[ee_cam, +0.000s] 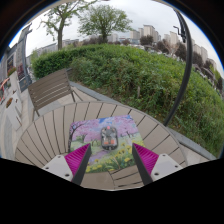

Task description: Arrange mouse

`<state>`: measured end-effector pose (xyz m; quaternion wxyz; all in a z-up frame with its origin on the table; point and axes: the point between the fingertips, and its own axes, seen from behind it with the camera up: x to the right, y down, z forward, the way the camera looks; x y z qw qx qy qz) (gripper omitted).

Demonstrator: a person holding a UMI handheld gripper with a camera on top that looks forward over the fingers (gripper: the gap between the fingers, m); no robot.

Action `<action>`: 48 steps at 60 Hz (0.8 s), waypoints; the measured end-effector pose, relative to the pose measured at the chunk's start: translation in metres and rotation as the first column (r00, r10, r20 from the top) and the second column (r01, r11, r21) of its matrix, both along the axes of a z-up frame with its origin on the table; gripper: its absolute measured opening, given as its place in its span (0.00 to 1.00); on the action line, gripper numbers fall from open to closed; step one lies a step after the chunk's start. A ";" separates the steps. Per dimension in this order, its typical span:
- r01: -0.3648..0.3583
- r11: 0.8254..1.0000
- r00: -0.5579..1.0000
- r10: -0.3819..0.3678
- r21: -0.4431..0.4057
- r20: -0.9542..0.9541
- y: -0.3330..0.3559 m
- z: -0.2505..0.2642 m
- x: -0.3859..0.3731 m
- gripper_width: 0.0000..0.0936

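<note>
A: Where's the mouse?

B: Can't see one. My tongs (108,160) hang over a round slatted wooden table (50,130), and just ahead of the fingers lies a colourful printed mat (106,135), likely a mousepad. Nothing sits on it that I can make out.

A: Tongs state?

B: Released, holding nothing. Both pink pads (77,157) stand well apart, with bare slats and the mat's near edge between them.

A: So which way to go?

B: My guess: the mat is the target spot, straight ahead and centred between the fingers, its long axis running across my line of approach. The mouse must be out of view, so finding it comes first. Only one hand is on the job, so nearer-arm doesn't apply.

A: Anything else around?

B: A wooden chair (46,90) off beside the table, a green hedge (140,75) beyond it, and a dark curved pole (186,60) at the table's far side. Buildings far back.
</note>
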<state>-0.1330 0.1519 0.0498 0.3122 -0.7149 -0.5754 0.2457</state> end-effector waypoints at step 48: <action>-0.112 0.988 0.994 0.112 0.102 0.013 -0.084 0.131 0.324 0.90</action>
